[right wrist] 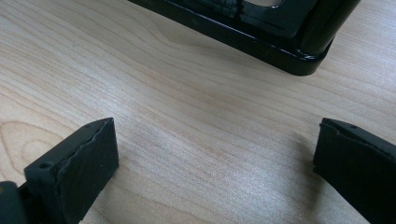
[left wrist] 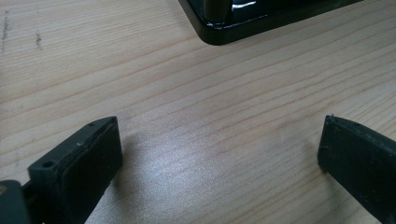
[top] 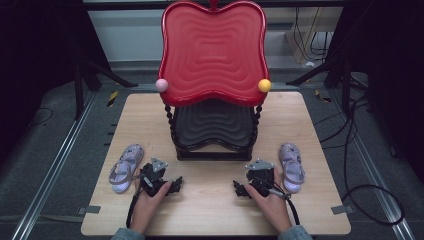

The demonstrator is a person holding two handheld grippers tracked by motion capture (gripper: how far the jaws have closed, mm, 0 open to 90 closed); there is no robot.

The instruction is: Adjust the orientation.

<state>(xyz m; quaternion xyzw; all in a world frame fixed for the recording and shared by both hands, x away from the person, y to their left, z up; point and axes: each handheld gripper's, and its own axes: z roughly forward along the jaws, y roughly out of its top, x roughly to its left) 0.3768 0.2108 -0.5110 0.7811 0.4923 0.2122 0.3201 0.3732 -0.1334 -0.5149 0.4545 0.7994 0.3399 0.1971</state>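
Both hands at the near desk edge, each on a black gripper with a grey three-cornered plate on top. Left gripper [top: 176, 184] and right gripper [top: 239, 188]: jaws spread wide, nothing between them, blunt matte rubbery pads over bare wood grain in both gripper views. Desk [top: 210, 210] is pale wood, rounded corners, fine straight grain. Nearest things are two small lilac sandals, soft plastic with straps: left sandal [top: 125, 168] lies just beside the left gripper's outer side, toe toward the near edge; right sandal [top: 292, 167] just beside the right gripper, apart from it. Mid-desk stands a two-tier rack [top: 215, 150]: glossy black base frame, twisted black posts, dark rippled lower tray, glossy red apple-shaped upper tray [top: 212, 52] with concentric ridges. Pink ball [top: 161, 84] and yellow ball [top: 264, 85] cap its front corners.
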